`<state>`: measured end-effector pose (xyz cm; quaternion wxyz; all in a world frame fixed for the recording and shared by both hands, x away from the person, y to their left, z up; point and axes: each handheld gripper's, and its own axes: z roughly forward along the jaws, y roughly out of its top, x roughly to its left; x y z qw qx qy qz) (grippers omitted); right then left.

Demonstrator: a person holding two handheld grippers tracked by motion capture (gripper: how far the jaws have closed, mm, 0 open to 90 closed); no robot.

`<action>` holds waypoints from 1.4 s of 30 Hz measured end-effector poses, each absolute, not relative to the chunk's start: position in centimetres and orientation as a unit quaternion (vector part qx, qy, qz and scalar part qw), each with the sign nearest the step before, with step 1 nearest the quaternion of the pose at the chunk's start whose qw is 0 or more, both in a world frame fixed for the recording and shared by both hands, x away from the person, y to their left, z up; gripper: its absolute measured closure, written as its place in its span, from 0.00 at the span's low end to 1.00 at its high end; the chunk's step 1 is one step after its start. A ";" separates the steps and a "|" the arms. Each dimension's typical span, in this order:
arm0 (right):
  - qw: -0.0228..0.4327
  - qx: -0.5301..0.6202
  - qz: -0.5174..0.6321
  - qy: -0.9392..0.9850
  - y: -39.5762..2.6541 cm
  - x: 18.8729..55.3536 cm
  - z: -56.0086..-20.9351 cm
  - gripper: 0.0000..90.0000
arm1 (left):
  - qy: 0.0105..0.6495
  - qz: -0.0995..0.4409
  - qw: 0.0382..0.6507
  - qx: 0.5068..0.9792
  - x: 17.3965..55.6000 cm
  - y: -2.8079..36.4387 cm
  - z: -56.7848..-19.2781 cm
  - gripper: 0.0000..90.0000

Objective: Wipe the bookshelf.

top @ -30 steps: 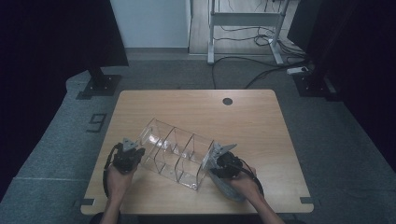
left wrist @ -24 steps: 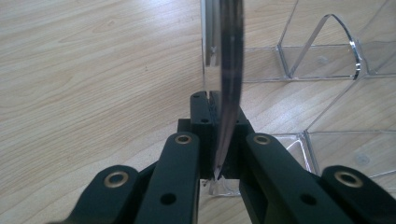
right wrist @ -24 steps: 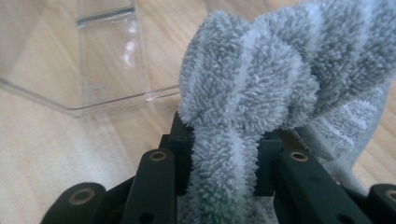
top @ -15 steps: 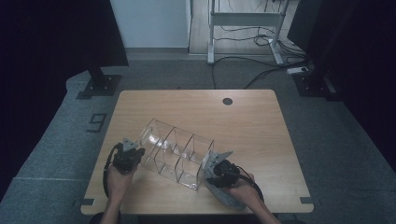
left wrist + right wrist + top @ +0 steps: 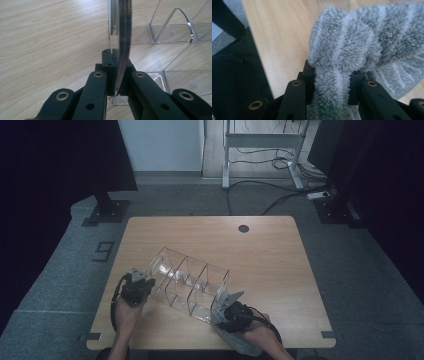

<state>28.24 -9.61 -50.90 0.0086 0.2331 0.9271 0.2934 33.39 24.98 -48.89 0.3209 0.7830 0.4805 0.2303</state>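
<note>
High view: a clear plastic organizer [image 5: 192, 282] lies tilted on the desk [image 5: 270, 255], the left hand-held gripper [image 5: 136, 287] at its near-left end and the right hand-held gripper [image 5: 234, 312] at its near-right corner, having slid toward the near edge since a second ago, likely a wiping stroke along that end. Left gripper view: the jaws are pressed together on the organizer's thin wall [image 5: 122, 50], steadying it. Right gripper view: the jaws pinch a fluffy grey cloth [image 5: 344, 57] that bulges above them.
</note>
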 end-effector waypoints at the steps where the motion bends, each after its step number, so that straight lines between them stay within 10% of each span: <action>1: 0.006 0.231 0.293 0.928 -9.5 28.1 -50.9 0.76 | 0.481 0.230 0.322 0.783 33.4 25.0 -48.9 0.97; 42: 0.083 0.308 0.305 0.897 -16.8 31.8 -45.7 0.76 | 0.469 0.217 0.336 0.787 33.5 25.6 -49.1 0.96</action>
